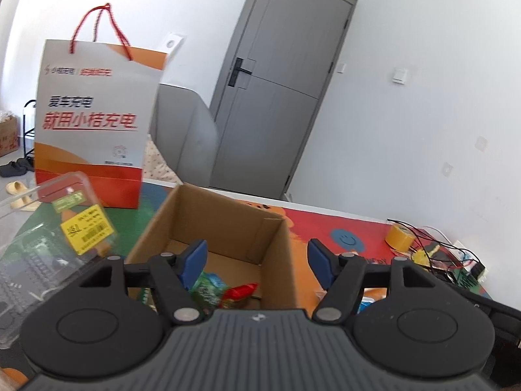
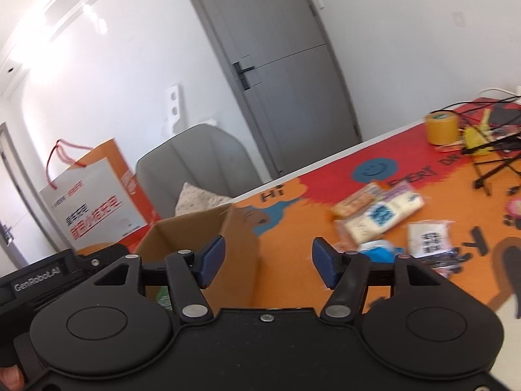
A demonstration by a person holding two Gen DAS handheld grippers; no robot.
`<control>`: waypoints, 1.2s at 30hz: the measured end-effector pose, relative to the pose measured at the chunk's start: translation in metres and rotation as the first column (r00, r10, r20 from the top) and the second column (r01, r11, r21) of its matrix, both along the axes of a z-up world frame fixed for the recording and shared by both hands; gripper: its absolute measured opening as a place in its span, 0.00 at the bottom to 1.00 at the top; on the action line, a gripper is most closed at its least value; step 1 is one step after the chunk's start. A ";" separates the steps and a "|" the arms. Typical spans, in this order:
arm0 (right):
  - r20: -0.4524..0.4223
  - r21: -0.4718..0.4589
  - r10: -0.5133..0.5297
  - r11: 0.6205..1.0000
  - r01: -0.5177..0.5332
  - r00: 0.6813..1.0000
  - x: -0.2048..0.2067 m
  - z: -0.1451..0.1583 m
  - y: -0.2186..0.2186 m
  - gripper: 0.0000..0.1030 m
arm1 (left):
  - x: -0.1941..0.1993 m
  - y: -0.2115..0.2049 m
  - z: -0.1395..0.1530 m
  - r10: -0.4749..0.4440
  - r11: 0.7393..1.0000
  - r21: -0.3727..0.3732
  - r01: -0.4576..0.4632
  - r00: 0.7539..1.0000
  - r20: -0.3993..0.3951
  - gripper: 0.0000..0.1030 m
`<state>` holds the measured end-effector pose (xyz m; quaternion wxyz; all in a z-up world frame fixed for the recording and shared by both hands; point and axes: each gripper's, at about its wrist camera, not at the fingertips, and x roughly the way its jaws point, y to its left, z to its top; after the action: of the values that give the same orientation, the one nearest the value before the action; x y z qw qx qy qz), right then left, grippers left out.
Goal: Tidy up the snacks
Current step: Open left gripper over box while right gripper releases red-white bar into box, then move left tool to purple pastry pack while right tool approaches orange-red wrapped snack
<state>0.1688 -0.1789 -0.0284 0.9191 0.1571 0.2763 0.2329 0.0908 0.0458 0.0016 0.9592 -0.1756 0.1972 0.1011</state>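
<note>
Some snacks are already seen inside the cardboard box (image 1: 211, 228): a green packet (image 1: 208, 288) and a red packet (image 1: 241, 291) lie on its floor. To the left of the box, a clear plastic tray (image 1: 49, 228) with a yellow label is seen. The left gripper (image 1: 257, 262) is held over the box with its fingers spread wide and nothing in them. The right gripper (image 2: 268, 262) is spread wide and empty too. To the right of the box, several snack packets (image 2: 384, 215) are left on the table (image 2: 325, 182), so more work is likely needed.
</note>
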 end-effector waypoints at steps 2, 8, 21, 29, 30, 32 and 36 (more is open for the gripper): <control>-0.006 0.000 -0.036 0.999 0.036 0.999 0.001 -0.002 -0.019 0.58 | 0.005 -0.010 0.000 -0.022 1.000 0.000 0.022 1.000 -0.004 0.65; -0.013 -0.002 -0.094 0.996 0.094 0.995 0.002 -0.007 -0.058 0.58 | 0.017 -0.042 0.001 -0.078 0.997 0.014 0.078 0.997 -0.011 0.72; -0.065 0.004 -0.167 0.986 0.168 0.984 0.003 -0.024 -0.112 0.59 | 0.044 -0.096 -0.010 -0.163 0.985 0.043 0.165 0.985 -0.056 0.78; -0.105 0.010 -0.205 0.978 0.207 0.973 0.010 -0.039 -0.136 0.59 | 0.064 -0.113 -0.025 -0.188 0.981 0.039 0.192 0.978 -0.093 0.78; -0.110 0.010 -0.207 0.978 0.209 0.972 0.011 -0.041 -0.138 0.59 | 0.067 -0.114 -0.027 -0.187 0.981 0.035 0.191 0.978 -0.098 0.78; -0.120 0.010 -0.204 0.978 0.207 0.972 0.013 -0.044 -0.138 0.59 | 0.072 -0.114 -0.032 -0.184 0.982 0.031 0.188 0.977 -0.108 0.78; -0.137 0.007 -0.190 0.981 0.192 0.972 0.019 -0.051 -0.132 0.59 | 0.079 -0.113 -0.038 -0.186 0.981 0.030 0.191 0.975 -0.119 0.77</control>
<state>0.1877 -0.3114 -0.0798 0.9147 0.2075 0.3194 0.1349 0.1696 -0.0674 -0.0364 0.9548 -0.1301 0.2661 0.0239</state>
